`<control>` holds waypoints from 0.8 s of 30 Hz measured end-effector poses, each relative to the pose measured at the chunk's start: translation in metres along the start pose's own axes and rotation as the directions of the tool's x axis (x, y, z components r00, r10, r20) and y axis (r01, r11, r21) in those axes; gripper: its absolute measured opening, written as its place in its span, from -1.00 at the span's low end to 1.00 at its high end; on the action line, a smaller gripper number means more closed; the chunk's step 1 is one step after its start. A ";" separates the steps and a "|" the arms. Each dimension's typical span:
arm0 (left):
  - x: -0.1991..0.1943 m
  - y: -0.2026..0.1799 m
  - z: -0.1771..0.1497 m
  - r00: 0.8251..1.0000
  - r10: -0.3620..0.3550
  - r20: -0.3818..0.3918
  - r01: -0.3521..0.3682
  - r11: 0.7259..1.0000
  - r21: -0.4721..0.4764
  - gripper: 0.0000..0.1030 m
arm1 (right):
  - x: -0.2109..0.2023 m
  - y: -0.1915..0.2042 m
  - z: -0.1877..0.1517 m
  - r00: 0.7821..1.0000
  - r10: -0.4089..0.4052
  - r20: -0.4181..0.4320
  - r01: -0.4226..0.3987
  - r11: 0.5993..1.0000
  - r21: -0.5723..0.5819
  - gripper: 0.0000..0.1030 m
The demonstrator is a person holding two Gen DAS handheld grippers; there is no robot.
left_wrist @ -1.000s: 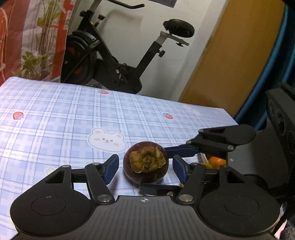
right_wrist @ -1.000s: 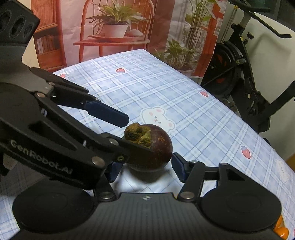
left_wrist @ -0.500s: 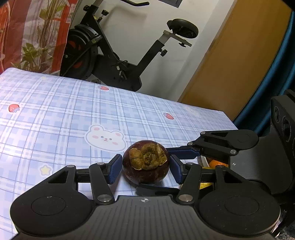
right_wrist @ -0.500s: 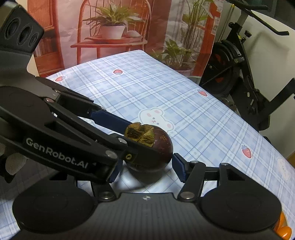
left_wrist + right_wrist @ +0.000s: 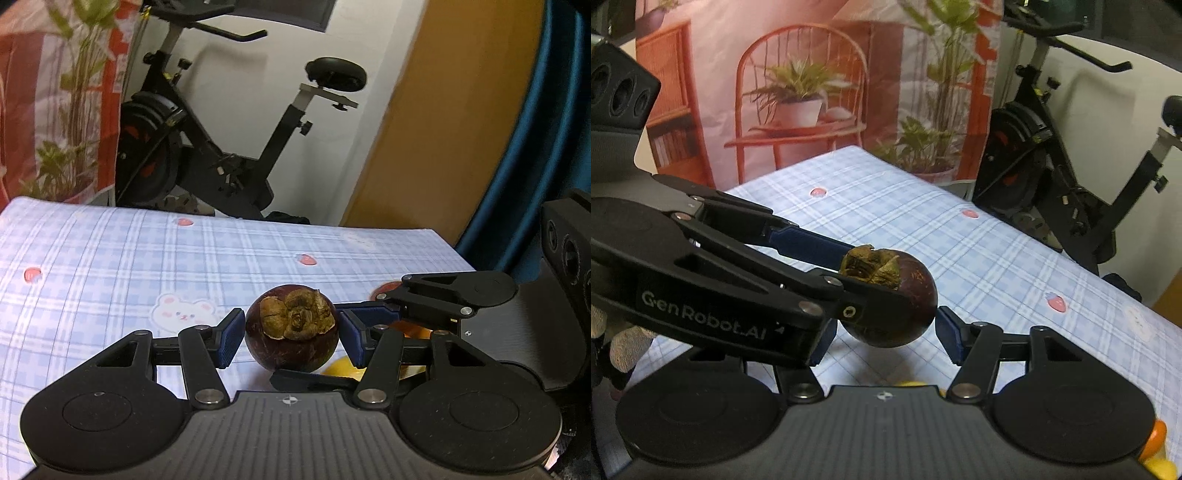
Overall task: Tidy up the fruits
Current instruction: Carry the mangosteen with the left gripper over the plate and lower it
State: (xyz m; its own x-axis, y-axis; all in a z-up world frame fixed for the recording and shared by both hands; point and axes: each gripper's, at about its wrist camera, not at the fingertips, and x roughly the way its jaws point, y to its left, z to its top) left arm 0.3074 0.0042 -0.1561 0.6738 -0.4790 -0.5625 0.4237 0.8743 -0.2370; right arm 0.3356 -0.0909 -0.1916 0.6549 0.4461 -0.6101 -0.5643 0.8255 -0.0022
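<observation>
Aloft, mangosteen (image 5: 291, 332) pinched between left claw (image 5: 290, 338) pads, right claw (image 5: 882, 328) also clamping it, above tablecloth (image 5: 110, 266).

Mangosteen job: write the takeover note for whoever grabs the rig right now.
Left gripper: jaws have just been closing; both pads now press the mangosteen.
Right gripper: around the same fruit; the visible pad touches it, the other is hidden, so its grip is unconfirmed.
Mangosteen: appears lifted just off the checked cloth.
Other fruit, orange and yellow: at the near edge, mostly hidden.
Done: mangosteen picked up.
Left: free one gripper, then place the fruit; no container is in view.
</observation>
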 end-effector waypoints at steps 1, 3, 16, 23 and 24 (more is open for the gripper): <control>-0.001 -0.005 0.002 1.000 0.001 -0.002 -0.001 1.000 0.011 0.13 | -0.004 -0.002 -0.001 1.000 -0.002 0.007 0.002 1.000 0.007 0.19; -0.002 -0.014 0.004 1.000 0.001 -0.006 -0.001 1.000 0.030 0.13 | -0.013 -0.005 -0.004 1.000 -0.006 0.020 0.006 1.000 0.023 0.19; 0.011 -0.082 0.016 0.998 -0.057 -0.027 0.060 0.988 0.142 0.14 | -0.083 -0.045 -0.034 0.993 -0.079 0.084 0.067 0.988 0.141 0.19; 0.042 -0.118 0.011 0.991 -0.113 -0.073 0.124 0.977 0.174 0.14 | -0.112 -0.083 -0.064 0.990 -0.132 0.056 0.117 0.969 0.216 0.19; 0.044 -0.123 0.009 0.990 -0.118 -0.081 0.131 0.975 0.181 0.14 | -0.117 -0.088 -0.070 0.989 -0.139 0.053 0.123 0.966 0.226 0.19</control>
State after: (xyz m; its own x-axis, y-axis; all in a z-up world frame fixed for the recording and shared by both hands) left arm 0.2904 -0.1249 -0.1445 0.5679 -0.5707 -0.5931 0.6105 0.7754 -0.1615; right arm 0.2736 -0.2394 -0.1757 0.7523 0.3449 -0.5614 -0.3511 0.9308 0.1012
